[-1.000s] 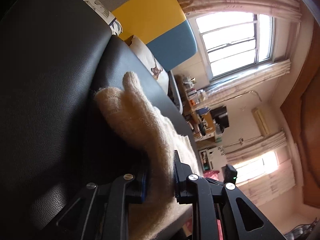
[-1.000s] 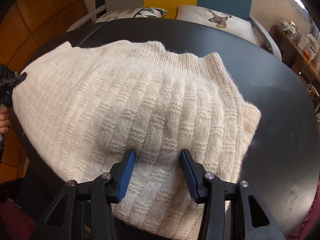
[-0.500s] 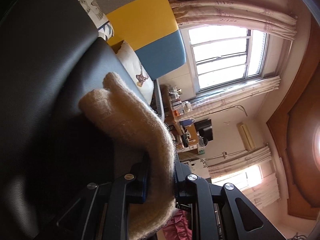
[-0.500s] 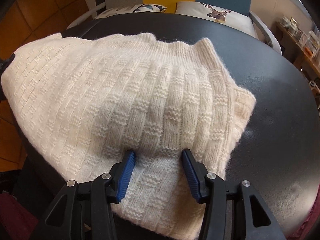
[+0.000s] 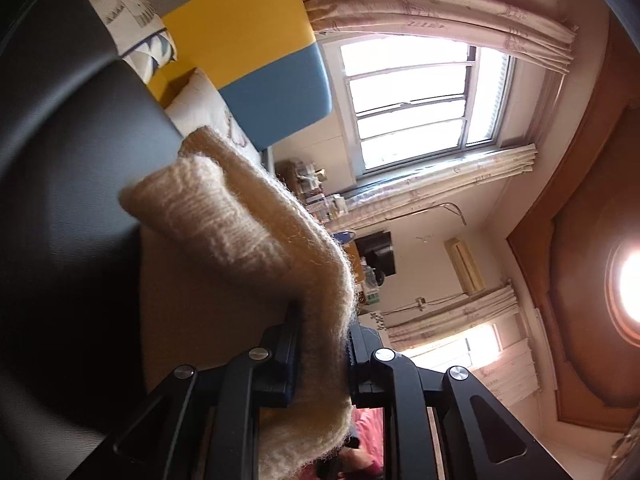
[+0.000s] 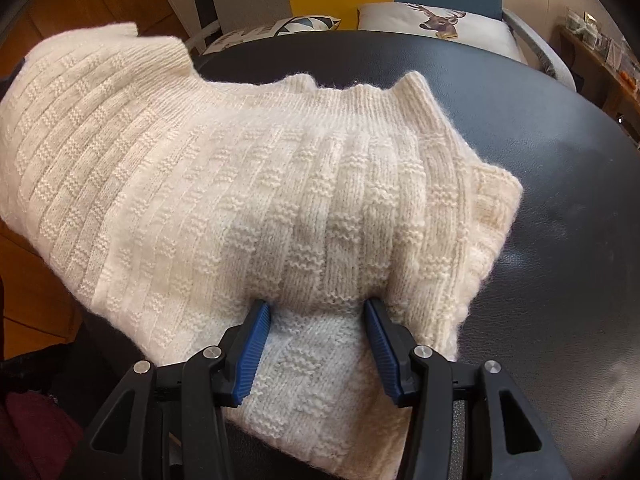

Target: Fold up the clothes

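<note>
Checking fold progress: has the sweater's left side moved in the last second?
Yes. The sweater's left side has lifted up and toward the geometric cushion; the left gripper is clamped on it.

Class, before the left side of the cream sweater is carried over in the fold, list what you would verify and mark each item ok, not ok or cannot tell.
1. Left gripper clamped on the sweater: ok.
2. Right gripper gripping the knit: not ok; fingers open, fabric lies between them.
3. Left edge lifted off the black table: ok.
4. Landing area on the right bare: ok.
5. Layers aligned underneath: cannot tell.
</note>
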### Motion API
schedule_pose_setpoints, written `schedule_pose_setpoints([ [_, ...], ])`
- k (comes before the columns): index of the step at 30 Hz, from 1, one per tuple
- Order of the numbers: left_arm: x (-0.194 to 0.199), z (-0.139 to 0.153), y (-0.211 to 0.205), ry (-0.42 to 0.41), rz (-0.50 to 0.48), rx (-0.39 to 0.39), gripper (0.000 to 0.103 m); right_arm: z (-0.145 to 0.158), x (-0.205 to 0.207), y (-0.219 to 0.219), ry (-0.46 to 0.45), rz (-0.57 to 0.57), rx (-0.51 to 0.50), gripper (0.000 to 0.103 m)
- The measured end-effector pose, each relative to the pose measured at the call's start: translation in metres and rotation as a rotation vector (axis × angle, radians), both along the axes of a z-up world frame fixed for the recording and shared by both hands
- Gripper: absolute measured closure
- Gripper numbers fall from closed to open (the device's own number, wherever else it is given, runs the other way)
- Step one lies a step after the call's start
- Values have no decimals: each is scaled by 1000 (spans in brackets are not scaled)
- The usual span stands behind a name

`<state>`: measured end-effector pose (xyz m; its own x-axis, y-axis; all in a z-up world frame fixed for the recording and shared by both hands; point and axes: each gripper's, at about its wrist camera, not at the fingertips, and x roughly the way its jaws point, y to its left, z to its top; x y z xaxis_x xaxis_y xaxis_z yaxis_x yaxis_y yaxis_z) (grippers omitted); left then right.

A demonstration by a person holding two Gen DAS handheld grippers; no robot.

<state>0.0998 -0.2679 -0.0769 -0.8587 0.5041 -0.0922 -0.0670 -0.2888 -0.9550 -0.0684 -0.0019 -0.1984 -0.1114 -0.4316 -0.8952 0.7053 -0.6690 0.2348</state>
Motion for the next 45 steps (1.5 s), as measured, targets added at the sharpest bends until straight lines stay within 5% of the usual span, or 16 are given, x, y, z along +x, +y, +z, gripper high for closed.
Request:
schedule_pose_setpoints([
  [5, -23, 22, 31, 53, -61, 2, 84, 0, 0, 0, 3, 30, 3, 52],
  [14, -74, 33, 99, 19, -196, -26, 85, 1, 6, 7, -24, 14, -79, 51],
  [27, -151, -21, 199, -281, -342, -209, 84, -2, 4, 40, -83, -66, -308, 52],
  [29, -158, -29, 205, -330, -349, -213, 80, -2, 5, 42, -83, -71, -328, 52],
  [30, -160, -32, 205, -359, -351, -193, 69, -3, 5, 43, -80, -69, -336, 52],
  [33, -157, -27, 202, -342, -344, -127, 45, -3, 5, 46, -88, -76, -368, 52],
  [39, -127, 11, 160, -214, -302, -90, 32, 5, 9, 59, -125, -121, -396, 52],
  [45, -46, 9, 112, -240, -199, -394, 30, 14, 34, 72, -94, -140, -381, 52],
])
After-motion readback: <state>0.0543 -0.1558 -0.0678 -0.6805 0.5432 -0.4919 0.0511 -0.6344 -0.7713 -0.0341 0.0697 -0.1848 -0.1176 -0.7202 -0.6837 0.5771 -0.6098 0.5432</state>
